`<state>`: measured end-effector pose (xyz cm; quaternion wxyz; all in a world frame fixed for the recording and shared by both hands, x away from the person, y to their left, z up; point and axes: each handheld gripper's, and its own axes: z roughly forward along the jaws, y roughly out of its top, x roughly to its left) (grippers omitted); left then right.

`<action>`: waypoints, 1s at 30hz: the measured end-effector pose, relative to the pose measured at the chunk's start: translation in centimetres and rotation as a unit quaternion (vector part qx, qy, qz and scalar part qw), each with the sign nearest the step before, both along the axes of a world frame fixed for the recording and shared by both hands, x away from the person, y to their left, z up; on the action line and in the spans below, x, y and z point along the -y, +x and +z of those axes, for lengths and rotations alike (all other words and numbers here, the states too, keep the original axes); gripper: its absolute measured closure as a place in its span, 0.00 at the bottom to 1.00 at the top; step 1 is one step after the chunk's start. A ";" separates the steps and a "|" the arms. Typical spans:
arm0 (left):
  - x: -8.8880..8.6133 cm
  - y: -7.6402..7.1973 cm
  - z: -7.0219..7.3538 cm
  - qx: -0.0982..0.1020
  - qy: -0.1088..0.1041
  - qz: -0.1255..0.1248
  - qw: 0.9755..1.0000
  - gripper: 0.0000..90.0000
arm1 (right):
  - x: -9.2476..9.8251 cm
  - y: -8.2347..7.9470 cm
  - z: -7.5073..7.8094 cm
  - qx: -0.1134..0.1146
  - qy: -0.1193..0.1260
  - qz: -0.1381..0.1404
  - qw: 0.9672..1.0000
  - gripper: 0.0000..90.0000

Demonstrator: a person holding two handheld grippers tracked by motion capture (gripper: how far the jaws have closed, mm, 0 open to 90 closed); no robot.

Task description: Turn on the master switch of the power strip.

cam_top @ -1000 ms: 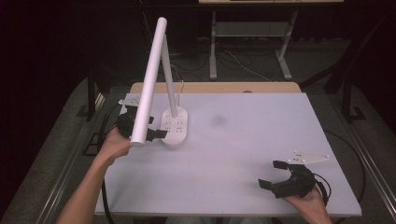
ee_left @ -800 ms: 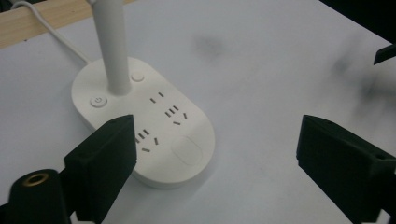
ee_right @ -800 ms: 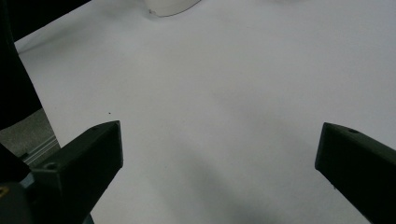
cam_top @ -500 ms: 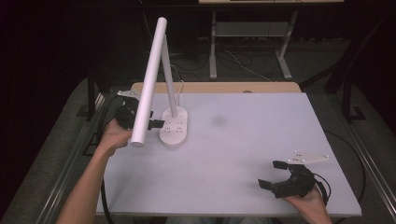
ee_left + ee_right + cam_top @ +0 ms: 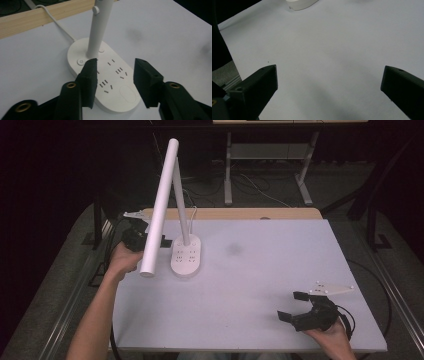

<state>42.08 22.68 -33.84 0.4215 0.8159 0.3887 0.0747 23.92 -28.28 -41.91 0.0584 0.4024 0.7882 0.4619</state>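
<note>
White lamp (image 5: pixel 186 255) base lies lengthwise toward left tongs (image 5: pixel 115 75), stem upright

My table (image 5: pixel 260 270) is the one bright patch in the high view; the room around it falls off to near black. Light falls from above, leaving a soft grey smudge of shadow beside the lamp base (image 5: pixel 186 257). In the left gripper view the lamp base is fairly crisp, while my left claw (image 5: pixel 115 80) up close looks soft. In the right gripper view my right claw (image 5: pixel 329 82) is dark and blurred, and the table is dim and grainy.
</note>
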 end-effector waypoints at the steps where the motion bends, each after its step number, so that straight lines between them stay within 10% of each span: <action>1: 0.0 0.1 -0.1 -0.001 -0.003 0.003 1.000 0.63 | 0.0 0.0 0.0 0.002 0.000 0.000 1.000 0.00; 15: 0.1 1.9 -1.4 -0.012 -0.034 0.062 0.997 0.98 | 0.1 0.1 -0.1 0.000 0.000 -0.002 1.000 0.00; 30: 0.1 3.6 -3.3 -0.019 -0.072 0.113 0.991 1.00 | 0.2 0.2 -0.2 0.000 -0.002 0.000 1.000 0.00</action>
